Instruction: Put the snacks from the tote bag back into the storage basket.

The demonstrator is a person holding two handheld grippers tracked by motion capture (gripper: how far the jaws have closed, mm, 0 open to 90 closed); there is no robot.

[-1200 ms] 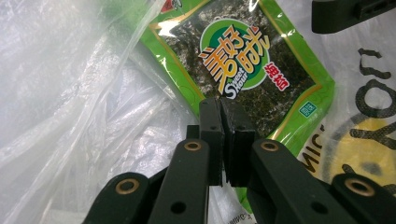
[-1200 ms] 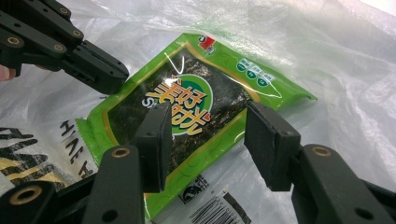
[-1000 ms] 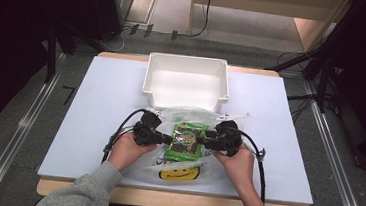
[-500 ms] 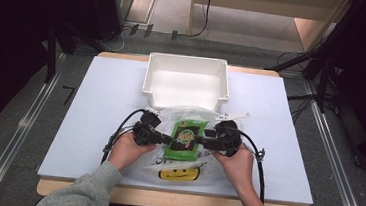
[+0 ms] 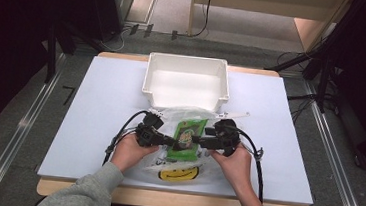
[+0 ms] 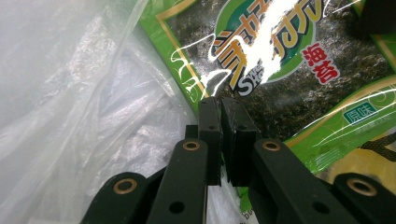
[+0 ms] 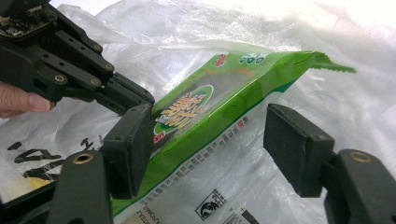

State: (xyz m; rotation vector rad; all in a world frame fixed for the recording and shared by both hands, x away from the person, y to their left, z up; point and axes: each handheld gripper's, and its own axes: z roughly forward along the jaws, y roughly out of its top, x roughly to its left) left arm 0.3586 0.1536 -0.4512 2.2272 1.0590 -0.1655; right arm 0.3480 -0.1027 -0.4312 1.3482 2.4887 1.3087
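near the lower middle of the high view, the green seaweed packet (image 5: 186, 137) lies on a clear plastic bag (image 5: 175, 165) spread over the white table (image 5: 95, 105), just below the white bin (image 5: 186, 80). its long axis runs up and down that frame, one short end toward the bin and the other toward the yellow smiley face (image 5: 179, 173) printed on the bag. the left gripper (image 5: 165, 139) meets the packet's left edge and the right gripper (image 5: 203, 140) its right edge, but the jaws are too small there to read.

the left gripper view settles the first: at centre frame the left gripper (image 6: 221, 109) is clenched, pads pinched on the packet (image 6: 289, 65) edge, with crumpled bag film (image 6: 70, 107) at left.

the right gripper view settles the other: the right gripper (image 7: 212, 130) is released, its jaws just opened wide, the left pad beside the packet (image 7: 219, 107) and the right pad well clear of it. here the packet tilts, its serrated end raised toward the upper right of the frame. the other gripper (image 7: 135, 100) grips the far edge at upper left, a fingertip (image 7: 18, 100) behind it. black print on the bag (image 7: 210, 203) reads at the bottom.
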